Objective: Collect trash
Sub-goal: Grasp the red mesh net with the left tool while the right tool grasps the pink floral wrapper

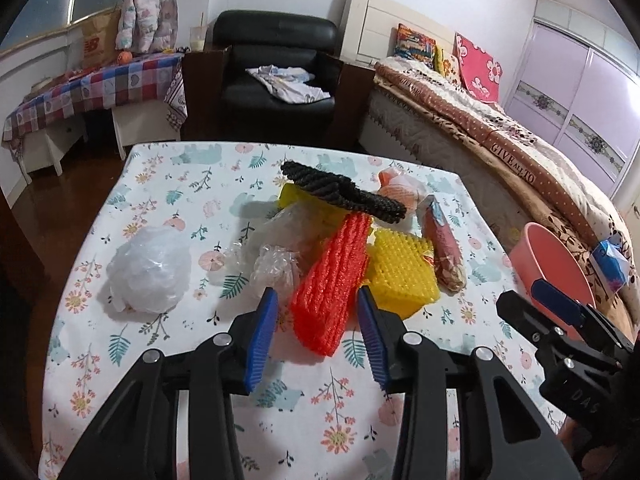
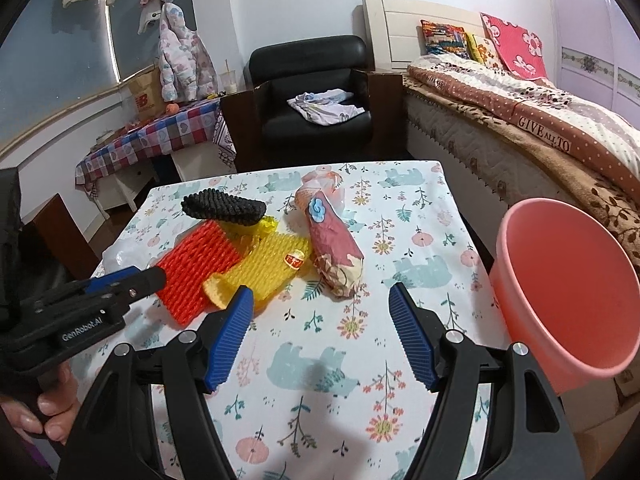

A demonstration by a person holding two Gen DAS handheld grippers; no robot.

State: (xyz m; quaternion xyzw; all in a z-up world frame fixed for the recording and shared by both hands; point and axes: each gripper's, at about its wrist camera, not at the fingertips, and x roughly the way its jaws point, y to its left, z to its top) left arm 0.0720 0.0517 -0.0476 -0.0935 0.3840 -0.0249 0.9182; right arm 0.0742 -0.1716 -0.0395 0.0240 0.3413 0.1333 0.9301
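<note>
1. Step in hand, as I judge it: the first pick. All the trash still lies on the table [image 1: 88, 320] and the pink bucket [image 2: 568, 292] looks empty.
2. Far left of the left claw [image 1: 318, 300], well apart from it, sits a white crumpled plastic bag [image 1: 148, 272].
3. Just ahead of that claw's left finger lies a clear plastic wrapper [image 1: 276, 264], touching the red foam net [image 1: 334, 280].
4. The left claw's jaws stand apart with the near end of the red foam net between them; the pads do not seem to press on it yet.
5. Next move, I would say: push slightly forward and close on the red net, then carry it right to the bucket.
6. Just right of the left claw lies a yellow foam net [image 1: 404, 268]. Partly under the red one, it may drag along.
7. Beyond both, a black foam net [image 1: 344, 192] rests on top of the pile and could slide off.
8. Ahead of the right claw [image 2: 322, 304], between its fingers in view, lies a rolled paper packet [image 2: 338, 256], with an orange bag [image 2: 324, 184] behind it.
9. The right claw's jaws are wide apart and empty.
10. The bucket stands just right of the right claw, at the table's edge, its mouth tilted toward the camera.
</note>
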